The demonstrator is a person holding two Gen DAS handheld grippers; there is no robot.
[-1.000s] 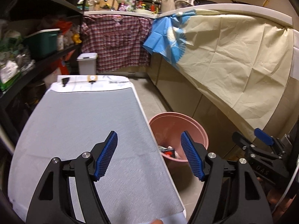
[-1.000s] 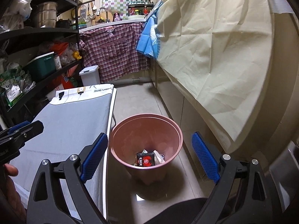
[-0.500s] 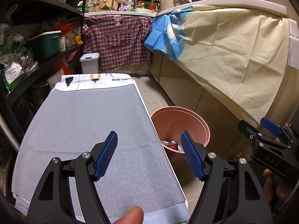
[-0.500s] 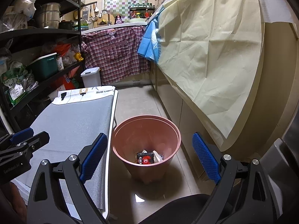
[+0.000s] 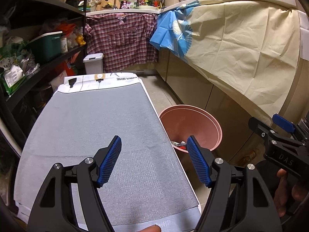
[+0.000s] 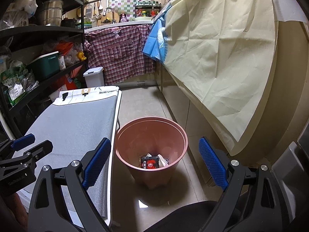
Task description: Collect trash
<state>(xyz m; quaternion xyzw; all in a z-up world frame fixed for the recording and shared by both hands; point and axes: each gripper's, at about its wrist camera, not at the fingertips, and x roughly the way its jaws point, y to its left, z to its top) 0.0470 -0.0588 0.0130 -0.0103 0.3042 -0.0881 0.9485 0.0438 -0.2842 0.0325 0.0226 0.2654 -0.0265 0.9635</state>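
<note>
Each tool [image 5: 154, 160] is black-framed with blue ribbed pads [image 6: 211, 163] and silver screws.

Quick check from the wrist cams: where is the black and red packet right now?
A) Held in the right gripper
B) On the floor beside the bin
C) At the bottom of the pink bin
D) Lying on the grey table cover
C: the right wrist view shows the black and red packet lying inside the pink bin, next to some white scraps, while both grippers are open and hold nothing.
</note>
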